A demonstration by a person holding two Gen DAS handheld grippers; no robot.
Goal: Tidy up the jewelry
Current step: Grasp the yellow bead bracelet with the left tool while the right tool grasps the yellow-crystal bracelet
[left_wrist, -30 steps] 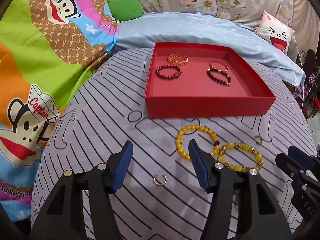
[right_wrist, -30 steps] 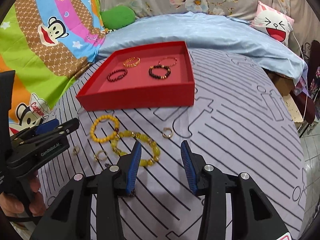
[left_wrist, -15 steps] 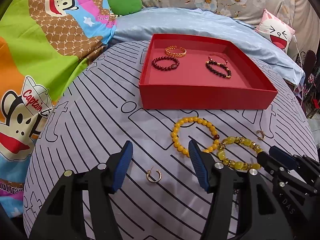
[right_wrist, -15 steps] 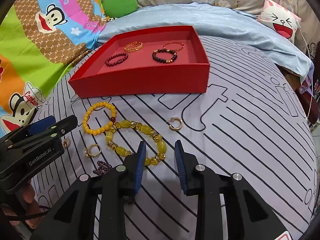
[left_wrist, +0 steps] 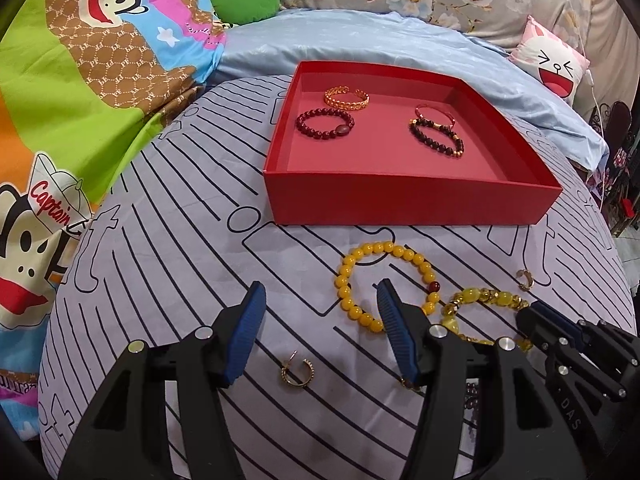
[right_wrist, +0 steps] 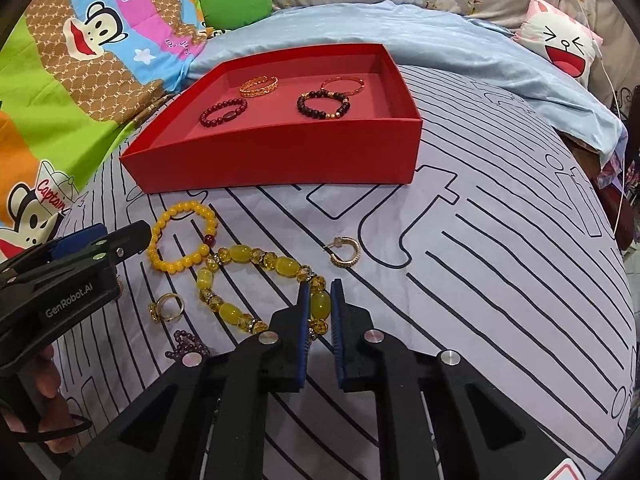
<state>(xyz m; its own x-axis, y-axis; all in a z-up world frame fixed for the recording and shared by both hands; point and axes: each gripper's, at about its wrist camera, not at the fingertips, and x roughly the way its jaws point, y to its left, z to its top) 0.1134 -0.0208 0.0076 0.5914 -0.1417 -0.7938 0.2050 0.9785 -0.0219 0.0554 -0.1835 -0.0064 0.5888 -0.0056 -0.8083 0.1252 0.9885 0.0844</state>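
Grey line-patterned bedsheet point(right_wrist: 500, 240) underneath. Red tray point(right_wrist: 280, 160) at far side, four bracelets inside. Left gripper point(left_wrist: 320, 332) half open, empty, over gold hoop earring point(left_wrist: 298, 372). Right gripper point(right_wrist: 320, 312) clamped shut on yellow-green bead bracelet point(right_wrist: 256, 256), beside yellow bead bracelet point(right_wrist: 180, 240). Second hoop earring point(right_wrist: 346, 254) and gold ring point(right_wrist: 168, 306) near.

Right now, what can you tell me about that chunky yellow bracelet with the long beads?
The chunky yellow bracelet is a loop of long, glossy, pale yellow beads set apart by small faceted amber ones with glittery spacers. It lies flat on the striped grey sheet, in front of the red tray. Its far end touches the round-bead yellow bracelet. The right gripper is shut on one long bead at its near side.
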